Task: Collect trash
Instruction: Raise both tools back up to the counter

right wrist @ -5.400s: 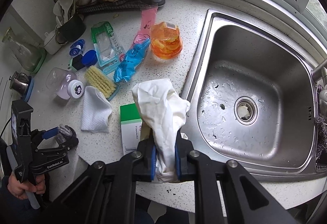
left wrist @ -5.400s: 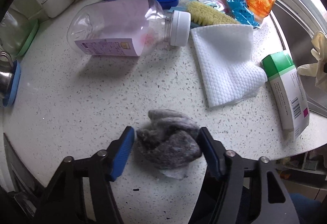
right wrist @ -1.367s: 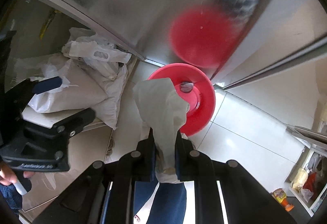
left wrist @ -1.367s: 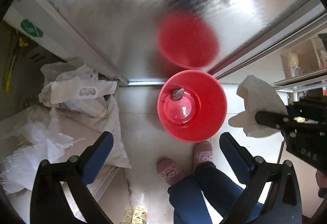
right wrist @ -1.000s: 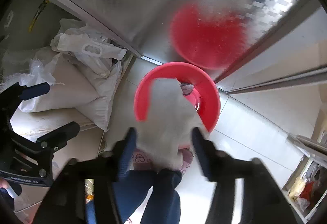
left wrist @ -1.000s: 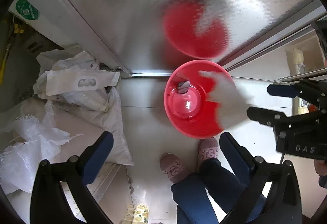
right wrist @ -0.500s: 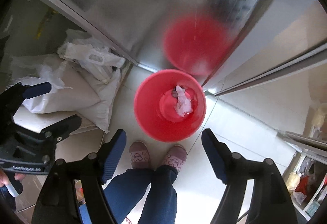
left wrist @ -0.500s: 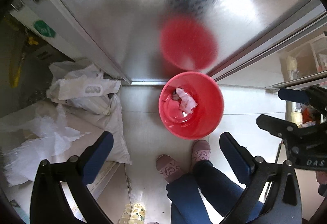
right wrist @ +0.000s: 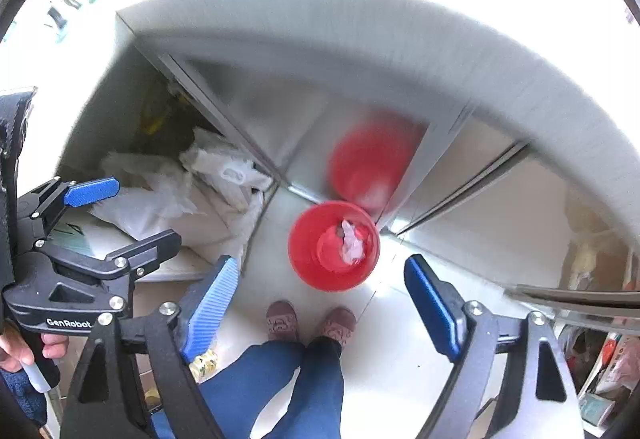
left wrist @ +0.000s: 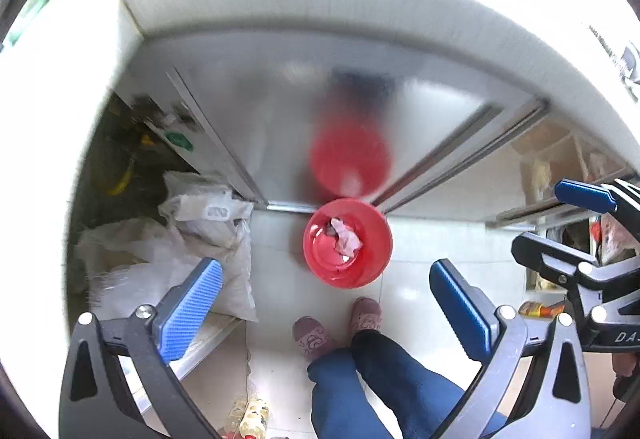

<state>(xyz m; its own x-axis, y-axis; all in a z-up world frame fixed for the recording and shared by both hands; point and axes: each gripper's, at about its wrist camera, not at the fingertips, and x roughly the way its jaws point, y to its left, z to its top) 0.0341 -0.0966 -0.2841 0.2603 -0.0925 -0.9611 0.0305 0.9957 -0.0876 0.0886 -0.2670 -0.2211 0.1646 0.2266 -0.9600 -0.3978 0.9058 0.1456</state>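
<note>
A red bin (left wrist: 347,243) stands on the white tile floor far below, against a shiny cabinet door; it also shows in the right wrist view (right wrist: 333,245). A crumpled white cloth (left wrist: 345,237) and a grey wad lie inside it; the cloth shows in the right wrist view too (right wrist: 352,241). My left gripper (left wrist: 326,305) is open and empty, high above the bin. My right gripper (right wrist: 320,297) is open and empty too. Each gripper shows in the other's view, the right one (left wrist: 576,227) and the left one (right wrist: 116,211).
White sacks and plastic bags (left wrist: 188,239) are piled in an open cabinet left of the bin. The person's feet in pink slippers (right wrist: 310,321) stand just in front of the bin. The counter edge (left wrist: 320,3) arcs across the top. Shelves with packages (right wrist: 600,351) are at right.
The white cloth left my right gripper and fell into the red bin. Since then both open grippers have risen, so the bin looks smaller and the counter edge has come into view.
</note>
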